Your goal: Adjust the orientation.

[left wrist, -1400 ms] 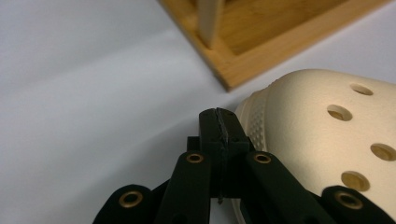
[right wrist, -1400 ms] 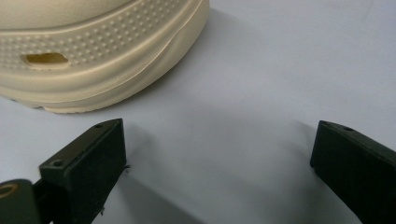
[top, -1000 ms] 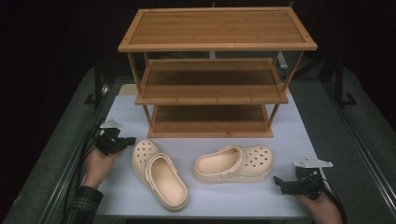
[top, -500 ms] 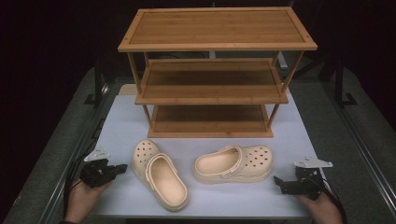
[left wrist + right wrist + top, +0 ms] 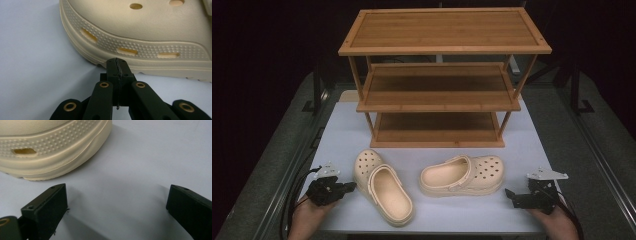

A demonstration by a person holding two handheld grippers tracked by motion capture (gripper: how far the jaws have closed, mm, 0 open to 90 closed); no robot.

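Left tongs pressed together, empty, nosed at left clog sidewall for a grab; right tongs wide, waiting beside right clog; rack behind.

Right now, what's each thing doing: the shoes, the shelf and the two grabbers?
Left clog: upright on its sole, not held.
Right clog: upright on its sole, lying sideways, not held.
Wooden rack: standing, all three shelves bare.
Left gripper: jaws shut, empty, beside the left clog.
Right gripper: jaws open, empty, near the right clog.
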